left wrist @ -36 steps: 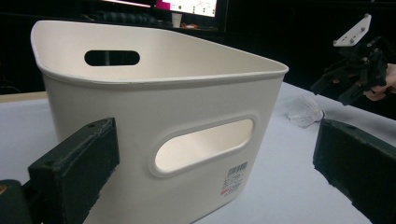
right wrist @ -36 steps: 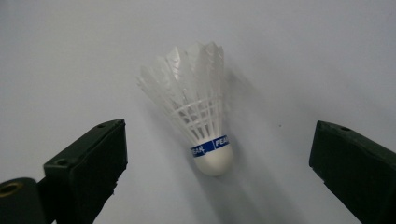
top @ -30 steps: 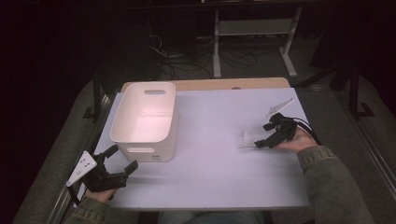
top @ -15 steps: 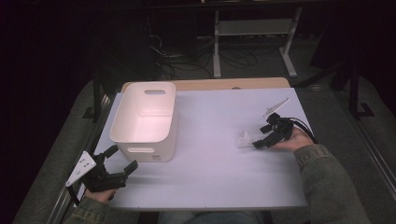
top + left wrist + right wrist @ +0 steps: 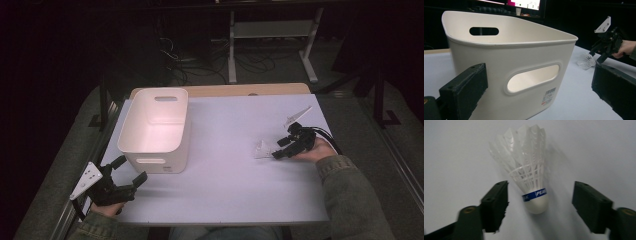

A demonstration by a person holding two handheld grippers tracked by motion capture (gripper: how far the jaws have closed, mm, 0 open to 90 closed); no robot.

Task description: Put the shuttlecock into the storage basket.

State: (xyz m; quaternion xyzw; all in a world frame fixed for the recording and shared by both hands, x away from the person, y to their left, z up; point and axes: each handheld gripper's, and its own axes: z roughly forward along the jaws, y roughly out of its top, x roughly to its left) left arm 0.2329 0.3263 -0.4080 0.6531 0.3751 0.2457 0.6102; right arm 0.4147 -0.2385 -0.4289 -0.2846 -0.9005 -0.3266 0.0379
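At the right of the high view, the right gripper [image 5: 278, 151] has just been closing its half-open jaws around the shuttlecock [image 5: 530, 173] without touching it, so grasping and carrying it to the empty white bin [image 5: 156, 131] remain, while the left gripper [image 5: 131, 172] waits open.

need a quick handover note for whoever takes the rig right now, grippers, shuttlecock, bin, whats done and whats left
Right gripper: open, jaws have just been closing, one on each side of the shuttlecock, not yet pressing on it.
Left gripper: open, holding nothing, near the table's front left corner beside the bin.
Shuttlecock: lying on the white table at the right, cork end toward the right gripper.
Bin: white, upright, at the left; nothing visible inside.
Done: right gripper lined up on the shuttlecock.
Left: finish the grip and lift; it probably goes into the bin.
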